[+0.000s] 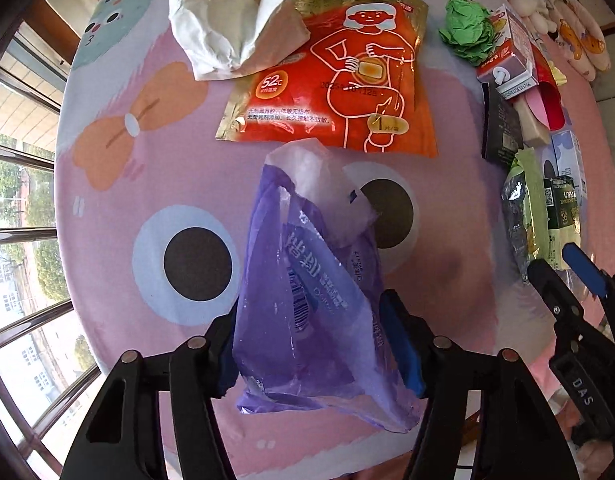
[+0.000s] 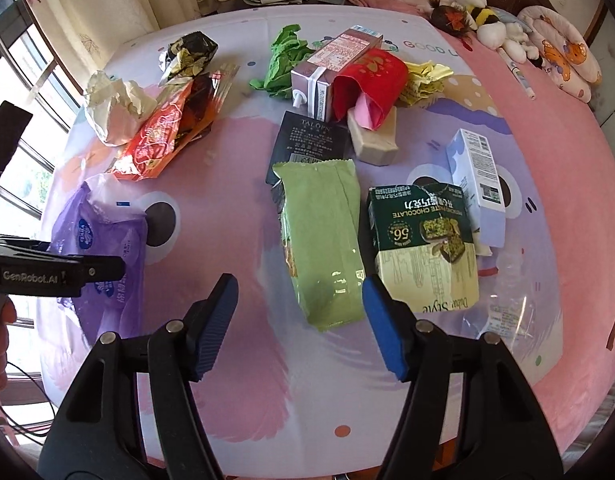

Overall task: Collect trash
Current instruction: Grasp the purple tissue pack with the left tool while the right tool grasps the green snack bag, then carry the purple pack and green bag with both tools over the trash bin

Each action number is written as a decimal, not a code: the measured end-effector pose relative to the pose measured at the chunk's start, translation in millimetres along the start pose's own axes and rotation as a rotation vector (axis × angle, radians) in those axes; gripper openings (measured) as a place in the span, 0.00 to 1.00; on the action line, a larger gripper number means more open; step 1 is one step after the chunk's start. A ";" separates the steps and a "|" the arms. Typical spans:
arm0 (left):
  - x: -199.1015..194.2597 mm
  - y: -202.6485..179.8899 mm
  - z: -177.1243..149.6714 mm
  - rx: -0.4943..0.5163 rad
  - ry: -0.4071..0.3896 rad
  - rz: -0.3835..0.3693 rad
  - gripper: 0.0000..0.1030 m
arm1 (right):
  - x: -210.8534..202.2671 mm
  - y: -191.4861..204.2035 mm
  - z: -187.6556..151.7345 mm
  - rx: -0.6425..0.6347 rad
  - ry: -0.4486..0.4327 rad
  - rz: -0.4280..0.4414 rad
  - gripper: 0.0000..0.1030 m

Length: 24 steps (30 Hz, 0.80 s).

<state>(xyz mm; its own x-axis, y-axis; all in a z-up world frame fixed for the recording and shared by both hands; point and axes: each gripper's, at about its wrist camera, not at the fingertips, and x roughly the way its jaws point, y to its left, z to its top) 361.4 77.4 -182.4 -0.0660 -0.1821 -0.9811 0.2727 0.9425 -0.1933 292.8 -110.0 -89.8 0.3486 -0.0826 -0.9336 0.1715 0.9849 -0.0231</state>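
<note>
My left gripper point(image 1: 313, 344) is shut on a purple plastic bag point(image 1: 307, 304), held above the pink cartoon tablecloth point(image 1: 179, 176). The bag also shows at the left of the right wrist view point(image 2: 107, 232), with the left gripper's arm in front of it. My right gripper point(image 2: 299, 320) is open and empty, its fingertips just short of a green snack pouch point(image 2: 323, 240). A green chocolate box point(image 2: 423, 240) lies to the right of the pouch. The right gripper also shows at the right edge of the left wrist view point(image 1: 563, 276).
Trash lies across the table: an orange heat-pad wrapper point(image 1: 339, 80), crumpled white paper point(image 1: 227, 28), crumpled green paper point(image 2: 283, 60), a carton point(image 2: 331, 68), a red cup point(image 2: 367, 80), a black box point(image 2: 307, 140), a white box point(image 2: 479, 172). Windows are at left. Plush toys point(image 2: 499, 28) lie at back right.
</note>
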 end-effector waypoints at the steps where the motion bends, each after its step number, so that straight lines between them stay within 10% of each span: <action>1: 1.8 -3.0 -0.3 0.009 -0.002 0.005 0.51 | 5.2 1.4 2.5 -0.011 0.003 -0.006 0.60; 12: 4.3 -36.5 -8.6 0.052 -0.064 0.030 0.19 | 58.1 1.1 20.7 -0.025 0.086 -0.004 0.47; 24: -44.4 -86.4 -32.7 0.008 -0.266 0.116 0.17 | 23.3 -20.2 13.0 0.014 0.071 0.191 0.20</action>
<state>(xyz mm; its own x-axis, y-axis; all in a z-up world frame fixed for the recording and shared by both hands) 309.4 13.3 -121.7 0.2194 -0.1414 -0.9653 0.2714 0.9592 -0.0788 309.4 -133.8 -106.4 0.3107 0.1172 -0.9433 0.1217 0.9793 0.1617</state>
